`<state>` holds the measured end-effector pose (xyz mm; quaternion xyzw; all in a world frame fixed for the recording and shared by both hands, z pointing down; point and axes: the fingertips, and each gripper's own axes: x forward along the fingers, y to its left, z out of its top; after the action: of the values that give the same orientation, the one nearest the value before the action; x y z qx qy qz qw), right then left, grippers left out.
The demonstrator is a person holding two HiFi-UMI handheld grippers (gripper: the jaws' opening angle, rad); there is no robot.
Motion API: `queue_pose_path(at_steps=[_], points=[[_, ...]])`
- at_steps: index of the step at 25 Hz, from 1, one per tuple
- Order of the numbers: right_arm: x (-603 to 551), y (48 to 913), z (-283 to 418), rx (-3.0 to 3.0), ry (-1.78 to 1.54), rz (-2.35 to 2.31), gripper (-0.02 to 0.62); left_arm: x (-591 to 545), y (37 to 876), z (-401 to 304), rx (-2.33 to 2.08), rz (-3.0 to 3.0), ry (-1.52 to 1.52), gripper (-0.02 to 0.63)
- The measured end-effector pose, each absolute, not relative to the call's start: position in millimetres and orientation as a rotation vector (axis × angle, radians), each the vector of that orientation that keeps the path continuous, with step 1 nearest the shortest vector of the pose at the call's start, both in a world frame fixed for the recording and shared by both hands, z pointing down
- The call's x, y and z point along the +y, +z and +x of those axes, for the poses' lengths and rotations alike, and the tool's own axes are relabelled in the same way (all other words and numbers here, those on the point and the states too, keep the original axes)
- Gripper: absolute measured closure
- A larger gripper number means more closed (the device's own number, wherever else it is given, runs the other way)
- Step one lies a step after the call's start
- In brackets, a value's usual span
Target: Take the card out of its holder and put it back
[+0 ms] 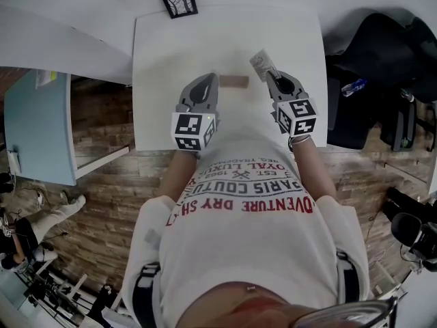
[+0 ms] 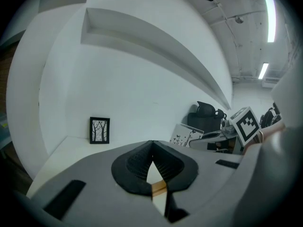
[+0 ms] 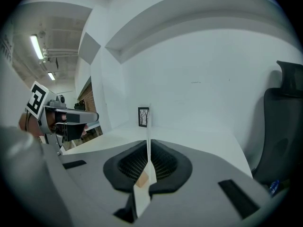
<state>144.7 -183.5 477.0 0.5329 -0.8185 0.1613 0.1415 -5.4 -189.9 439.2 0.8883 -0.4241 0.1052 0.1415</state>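
My right gripper (image 1: 271,76) is clenched on the thin white card with small dark print (image 1: 261,63). The card is clear of its holder and stands up past the jaw tips, just right of centre in the upper part of the head view. In the right gripper view the card (image 3: 148,136) is edge-on, a pale vertical sliver pinched between the black ribbed pads.

The small tan wooden card holder (image 1: 235,82) lies flat on the white rectangular table (image 1: 171,46), between my two grippers and left of the card. My left gripper (image 1: 214,82) has its jaws closed tip to tip right at the holder's left end. In its own view a strip of the wood (image 2: 158,187) shows through the slit below the pads, and I cannot tell whether they press on it.

A small black-framed picture of trees (image 1: 179,2) stands at the table's far edge, at the top of the frame.
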Motion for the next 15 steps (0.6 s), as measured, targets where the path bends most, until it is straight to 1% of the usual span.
queue_pose_path(at_steps=[8, 15], points=[[-188.8, 475.3, 131.7, -2.407, 0.374, 1.373, 0.561, -179.3, 446.8, -10.4, -1.208, 2.541, 0.3, 0.581], [-190.1, 486.8, 105.6, -2.541, 0.368, 0.976, 0.561, -168.4, 462.0, -18.9, -1.244, 2.484, 0.348, 0.581]])
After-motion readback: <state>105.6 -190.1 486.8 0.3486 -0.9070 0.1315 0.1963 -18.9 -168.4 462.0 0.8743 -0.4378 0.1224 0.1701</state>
